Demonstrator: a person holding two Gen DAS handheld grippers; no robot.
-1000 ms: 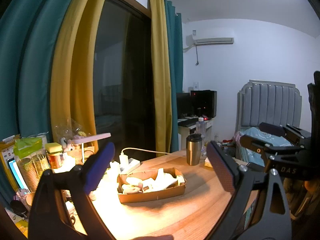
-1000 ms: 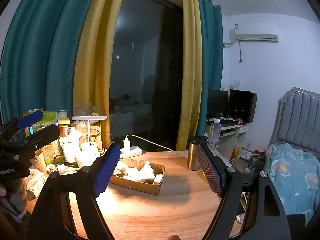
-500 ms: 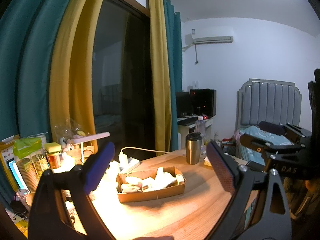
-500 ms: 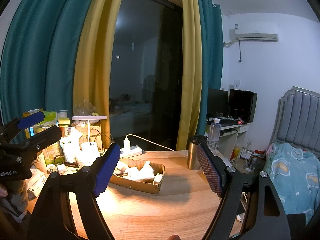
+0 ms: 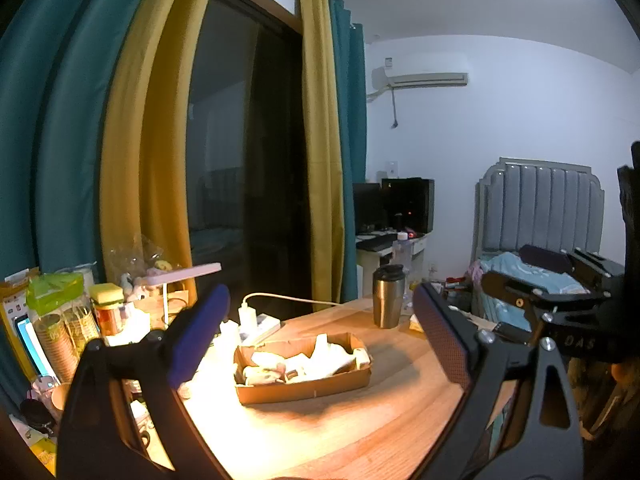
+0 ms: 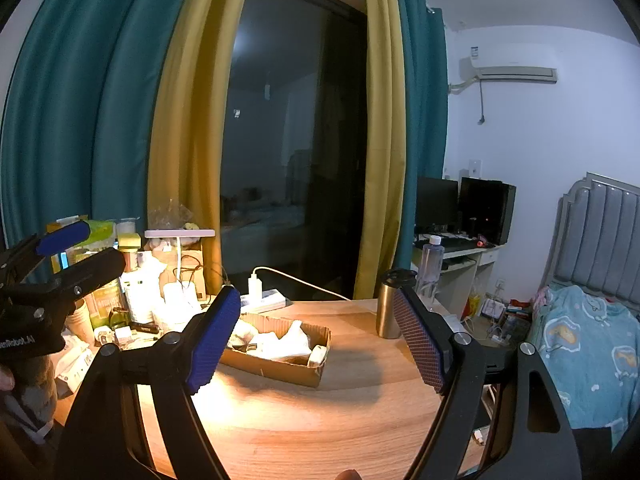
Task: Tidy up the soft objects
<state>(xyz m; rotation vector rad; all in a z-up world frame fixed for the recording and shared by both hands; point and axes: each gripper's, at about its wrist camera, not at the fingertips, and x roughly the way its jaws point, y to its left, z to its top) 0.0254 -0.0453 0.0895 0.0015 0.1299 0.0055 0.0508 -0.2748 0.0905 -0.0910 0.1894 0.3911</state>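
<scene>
A home bedroom: padded bed headboard [image 5: 538, 204], curtains [image 6: 380, 128], wall air conditioner [image 5: 420, 79], computer desk [image 6: 460, 250].

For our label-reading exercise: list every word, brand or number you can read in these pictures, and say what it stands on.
"DAS": on the right hand-held gripper body, left wrist view.
"esRobot.AI", cut off at the edge: on the left hand-held gripper body, right wrist view.
Print on the packets and jars beside the table: too small to read.

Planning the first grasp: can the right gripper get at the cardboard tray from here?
Probably yes: the right gripper is open, and only bare table lies before the cardboard tray; the steel tumbler stands off to its side.
</scene>
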